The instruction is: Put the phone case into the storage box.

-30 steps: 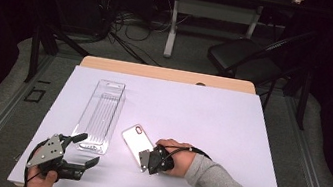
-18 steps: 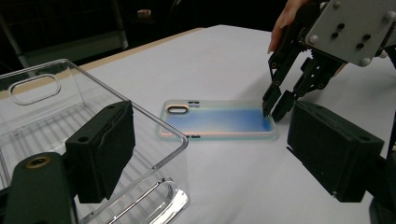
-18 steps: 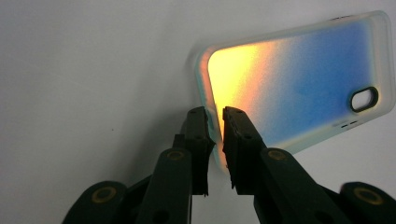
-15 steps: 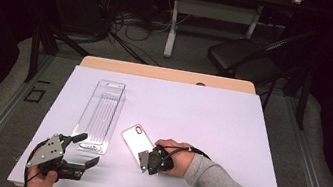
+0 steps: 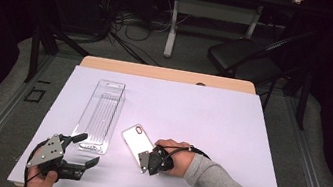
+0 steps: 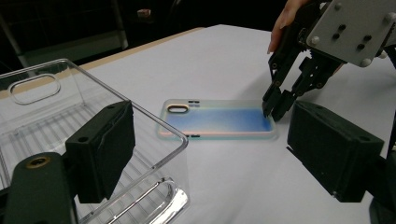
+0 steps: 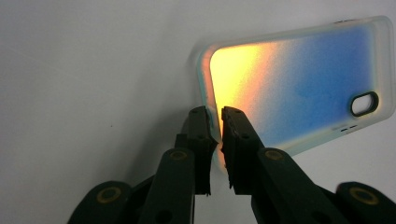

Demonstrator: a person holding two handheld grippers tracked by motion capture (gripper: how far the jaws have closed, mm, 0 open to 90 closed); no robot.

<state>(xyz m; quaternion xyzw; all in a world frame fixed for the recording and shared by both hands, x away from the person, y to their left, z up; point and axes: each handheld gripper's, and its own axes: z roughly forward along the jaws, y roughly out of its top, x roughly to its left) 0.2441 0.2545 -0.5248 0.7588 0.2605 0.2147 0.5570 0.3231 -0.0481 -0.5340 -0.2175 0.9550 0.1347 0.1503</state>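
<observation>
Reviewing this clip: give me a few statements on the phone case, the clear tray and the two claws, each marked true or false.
1. The right claw grips the short end wall of the phone case. True.
2. The phone case lies inside the clear plastic tray. False: it lies on the white table cover, beside the tray.
3. The left claw is shut on the tray's rim. False: its jaws stand open; one jaw is by the tray's near end.
4. The case's camera cutout is at the end away from the right claw. True.
5. The tray holds a phone. False: it is empty.
</observation>
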